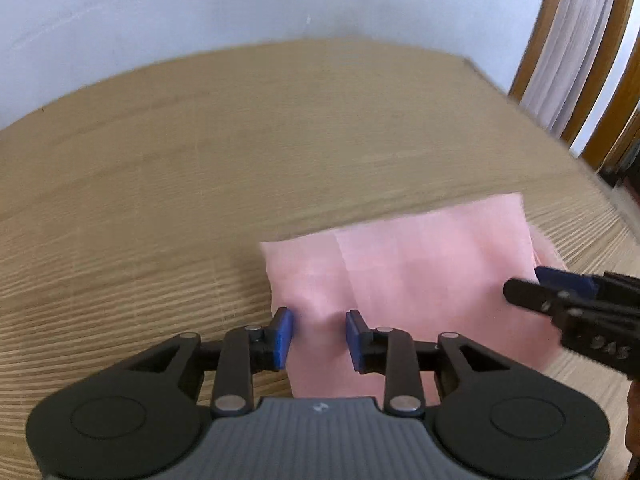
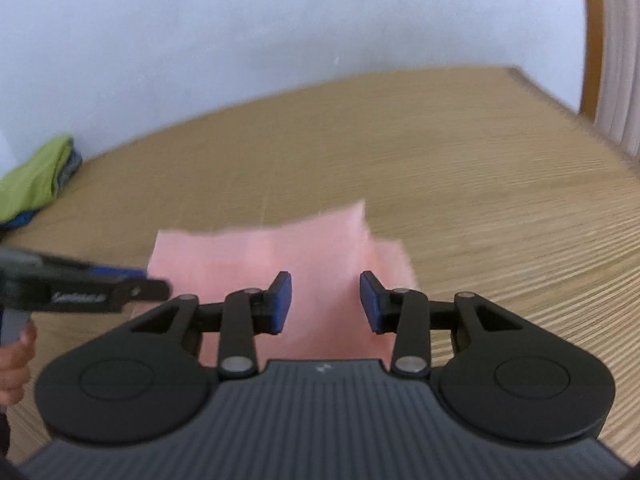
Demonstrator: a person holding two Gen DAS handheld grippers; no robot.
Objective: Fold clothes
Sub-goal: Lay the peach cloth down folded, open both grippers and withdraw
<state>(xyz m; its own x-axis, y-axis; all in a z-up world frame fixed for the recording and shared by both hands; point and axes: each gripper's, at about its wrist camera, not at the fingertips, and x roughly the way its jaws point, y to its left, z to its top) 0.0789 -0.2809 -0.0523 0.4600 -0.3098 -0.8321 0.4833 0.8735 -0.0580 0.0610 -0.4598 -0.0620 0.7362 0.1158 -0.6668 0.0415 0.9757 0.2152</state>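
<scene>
A folded pink cloth (image 1: 420, 264) lies flat on the woven tan surface (image 1: 200, 160). My left gripper (image 1: 320, 320) stands open over its near left corner; a small pucker of the fabric rises between the blue pads, which do not press on it. My right gripper (image 2: 326, 286) is open above the cloth (image 2: 260, 256) near its right edge, where a lower layer sticks out. Each gripper shows in the other's view: the right one (image 1: 536, 284) at the cloth's right side, the left one (image 2: 144, 280) at its left side.
A pile of folded clothes with a green piece on top (image 2: 36, 176) sits at the far left by the pale wall. Wood-framed curtains (image 1: 560, 52) stand beyond the surface's right edge. A person's hand (image 2: 14, 360) holds the left gripper.
</scene>
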